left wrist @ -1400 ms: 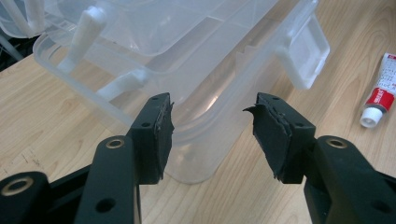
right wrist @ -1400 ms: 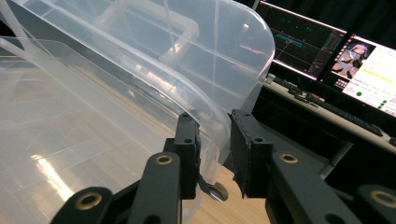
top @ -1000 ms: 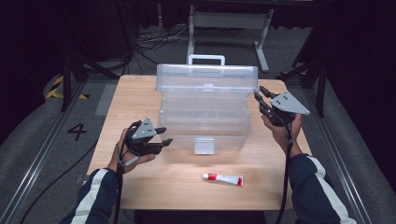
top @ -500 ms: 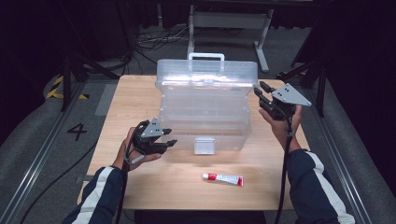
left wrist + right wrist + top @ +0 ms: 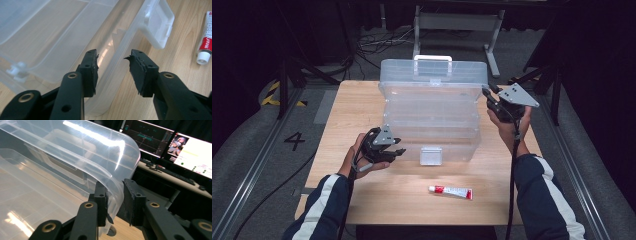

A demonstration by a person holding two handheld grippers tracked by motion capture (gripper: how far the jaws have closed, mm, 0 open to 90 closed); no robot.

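Clear plastic storage box with white handle (image 5: 432,117) stands mid-tabletop (image 5: 362,105), lid raised and tipped back. Right gripper (image 5: 488,93) is up at the lid's right edge; in the right gripper view the curved clear lid rim (image 5: 113,192) runs between its jaws, inner pad on the plastic, outer pad close but contact hard to confirm, so it reads as pinching the lid, lightly. Left gripper (image 5: 398,152) sits low on the tabletop just at the box's front-left; its jaws have just been closing and are partly spread, with the box's front wall (image 5: 120,62) ahead of and between the pads, not yet pressed. White front latch flap (image 5: 157,27) hangs further ahead and to the right of the left gripper. Red-and-white tube with white cap (image 5: 205,42) lies on the tabletop off to its right, apart from the box.

Risks, judged: thin slick lid rim could slip out of the right gripper if the grip is shallow, letting the lid drop. Left gripper closing on a flexible wall could deform it or shove the light box across the wood. Pulling the lid further back with the base unheld could tip the whole box.
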